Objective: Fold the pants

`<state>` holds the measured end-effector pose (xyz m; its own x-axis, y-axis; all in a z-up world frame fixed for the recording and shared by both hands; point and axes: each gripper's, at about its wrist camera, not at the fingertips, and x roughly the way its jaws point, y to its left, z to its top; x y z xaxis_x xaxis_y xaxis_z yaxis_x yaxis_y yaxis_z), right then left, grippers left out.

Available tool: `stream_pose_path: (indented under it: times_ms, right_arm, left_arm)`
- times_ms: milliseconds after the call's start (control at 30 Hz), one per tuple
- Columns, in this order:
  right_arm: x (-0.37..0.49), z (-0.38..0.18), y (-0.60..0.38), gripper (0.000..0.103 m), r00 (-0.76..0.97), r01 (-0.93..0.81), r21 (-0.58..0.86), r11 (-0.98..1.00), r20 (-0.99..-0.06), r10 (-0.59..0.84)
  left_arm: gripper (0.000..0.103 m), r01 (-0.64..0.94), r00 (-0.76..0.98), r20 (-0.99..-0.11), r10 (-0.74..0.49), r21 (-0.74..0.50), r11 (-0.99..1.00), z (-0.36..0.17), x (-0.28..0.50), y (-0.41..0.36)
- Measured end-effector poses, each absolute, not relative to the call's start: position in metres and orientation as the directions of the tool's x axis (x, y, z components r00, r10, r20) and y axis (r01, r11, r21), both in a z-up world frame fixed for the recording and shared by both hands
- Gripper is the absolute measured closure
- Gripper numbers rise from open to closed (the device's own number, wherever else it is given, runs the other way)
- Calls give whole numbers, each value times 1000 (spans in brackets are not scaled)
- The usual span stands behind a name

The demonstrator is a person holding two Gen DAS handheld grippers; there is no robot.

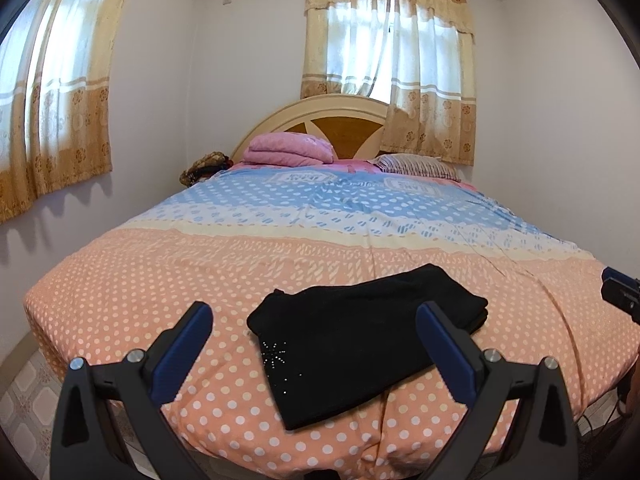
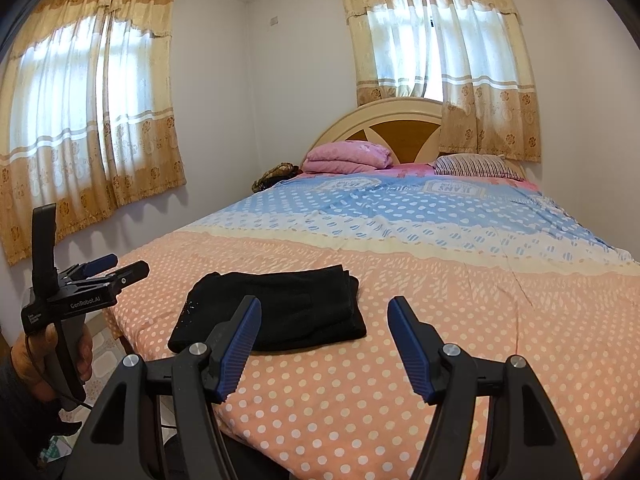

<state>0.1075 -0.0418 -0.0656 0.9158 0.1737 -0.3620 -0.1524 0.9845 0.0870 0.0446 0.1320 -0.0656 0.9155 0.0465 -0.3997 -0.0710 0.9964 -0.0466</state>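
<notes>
A: In the left wrist view, how does the left gripper (image 1: 314, 314) stand?

B: Its jaws are spread wide with nothing clamped. The black pants (image 1: 360, 336) lie folded into a compact bundle on the bedspread (image 1: 160, 280), just ahead of the fingertips and between the two blue pads as seen from this camera, though the pads touch no cloth. A scatter of small sparkling studs shows on the near-left part of the bundle.

A: Anything of the other tool there?

B: A dark piece at the far right edge, beyond the right finger, is probably the right gripper (image 1: 622, 292); too little of it shows to be sure.

A: And the right wrist view?

B: The right gripper (image 2: 324, 308) is also released, its jaws apart over bare dotted bedspread (image 2: 440, 320). The pants (image 2: 280, 308) sit ahead and to the left of it, their near edge partly behind the left finger. Farther left, off the side of the bed, a hand (image 2: 52, 360) holds the left gripper (image 2: 120, 266) by its handle, fingers pointing toward the pants and apart from them.

A: Beyond the tips?

B: A pink folded blanket (image 2: 346, 156) and a striped pillow (image 2: 476, 166) lie at the headboard (image 2: 400, 120).
</notes>
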Motion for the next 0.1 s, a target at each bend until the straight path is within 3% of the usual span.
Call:
stream_pose_path:
  times_ms: [100]
  right_arm:
    - [108,-66,-42,36,916,-151,92,984,-362,174]
  left_arm:
    - [0,-59,914,-405,34,-50,997,-66,46,131]
